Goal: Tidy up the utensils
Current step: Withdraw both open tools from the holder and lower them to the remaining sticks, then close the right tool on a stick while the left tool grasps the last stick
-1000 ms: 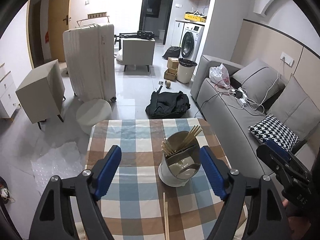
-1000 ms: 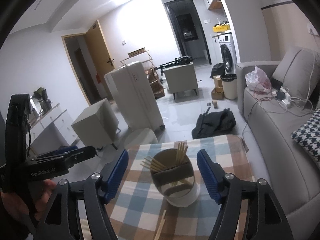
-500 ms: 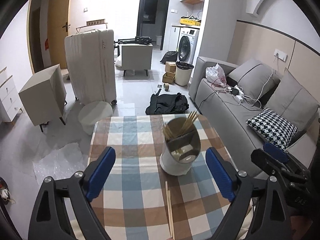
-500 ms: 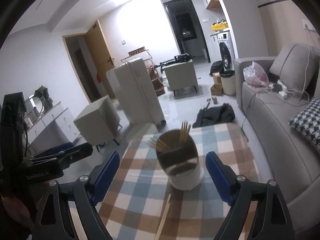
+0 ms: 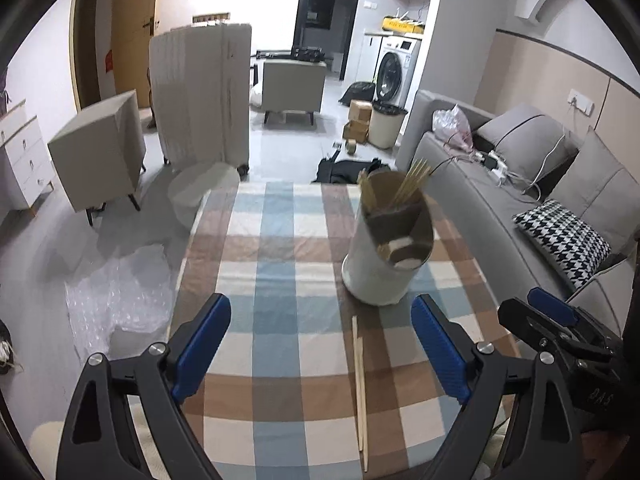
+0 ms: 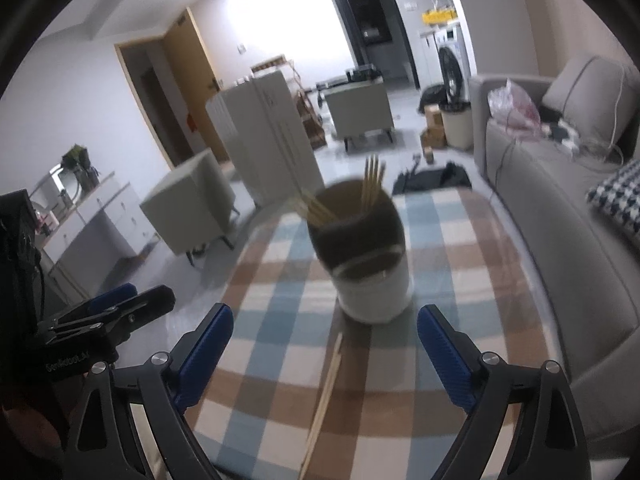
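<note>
A white and brown utensil holder point(image 5: 386, 248) point(image 6: 368, 264) stands upright on the checked tablecloth point(image 5: 280, 240), with several chopsticks sticking out of it. A loose pair of wooden chopsticks point(image 5: 360, 372) point(image 6: 326, 396) lies flat on the cloth just in front of the holder. My left gripper point(image 5: 320, 312) hovers open above the cloth, short of the holder, with nothing between its fingers. My right gripper point(image 6: 326, 314) faces the holder and the loose chopsticks; its jaws are opening and hold nothing. Each gripper shows at the edge of the other's view.
A grey sofa point(image 5: 500, 208) with a houndstooth cushion point(image 5: 564, 236) runs along the table's right side. Beyond the far edge are a round white stool point(image 5: 200, 192), a white suitcase point(image 5: 200, 96), a black bag and bubble wrap point(image 5: 120, 296) on the floor.
Both grippers have come down toward the table, so the holder sits higher and larger in both views. Both sets of jaws have spread wider. More of the loose chopsticks shows.
</note>
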Action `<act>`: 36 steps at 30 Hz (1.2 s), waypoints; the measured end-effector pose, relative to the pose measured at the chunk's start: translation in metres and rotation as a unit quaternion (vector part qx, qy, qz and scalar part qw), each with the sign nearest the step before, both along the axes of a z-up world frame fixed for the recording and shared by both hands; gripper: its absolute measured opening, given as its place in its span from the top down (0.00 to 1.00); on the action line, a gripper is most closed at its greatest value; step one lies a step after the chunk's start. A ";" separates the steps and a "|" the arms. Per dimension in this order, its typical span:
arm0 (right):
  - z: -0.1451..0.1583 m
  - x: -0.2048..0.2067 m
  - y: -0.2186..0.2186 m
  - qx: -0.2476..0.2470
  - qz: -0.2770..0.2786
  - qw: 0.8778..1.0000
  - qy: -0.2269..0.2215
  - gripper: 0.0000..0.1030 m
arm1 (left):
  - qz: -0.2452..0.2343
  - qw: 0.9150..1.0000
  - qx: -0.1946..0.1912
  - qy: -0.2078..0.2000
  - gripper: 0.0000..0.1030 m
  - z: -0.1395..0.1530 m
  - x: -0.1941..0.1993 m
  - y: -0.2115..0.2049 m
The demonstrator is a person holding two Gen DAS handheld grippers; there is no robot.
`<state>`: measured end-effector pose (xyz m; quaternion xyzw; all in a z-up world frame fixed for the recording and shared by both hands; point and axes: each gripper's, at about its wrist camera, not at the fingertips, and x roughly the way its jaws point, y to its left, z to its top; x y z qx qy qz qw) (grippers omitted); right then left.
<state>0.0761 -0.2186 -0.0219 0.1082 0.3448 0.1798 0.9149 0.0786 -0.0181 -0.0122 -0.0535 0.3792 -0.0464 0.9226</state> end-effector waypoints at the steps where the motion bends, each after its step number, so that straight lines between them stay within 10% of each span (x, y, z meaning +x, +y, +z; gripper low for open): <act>1: -0.007 0.001 0.002 -0.001 0.001 1.000 0.007 0.09 | 0.002 1.000 0.000 0.008 0.14 -0.007 0.002 0.000; 15: -0.090 0.048 0.019 -0.025 0.013 0.990 0.138 0.34 | 0.047 0.995 0.005 0.087 0.14 -0.072 0.035 0.016; 21: -0.131 0.075 0.046 -0.051 0.049 0.975 0.210 0.63 | 0.075 0.990 -0.012 0.123 0.14 -0.085 0.046 0.037; 36: -0.163 0.097 0.090 -0.163 0.058 0.954 0.244 0.84 | 0.106 0.976 -0.081 0.170 0.14 -0.096 0.058 0.066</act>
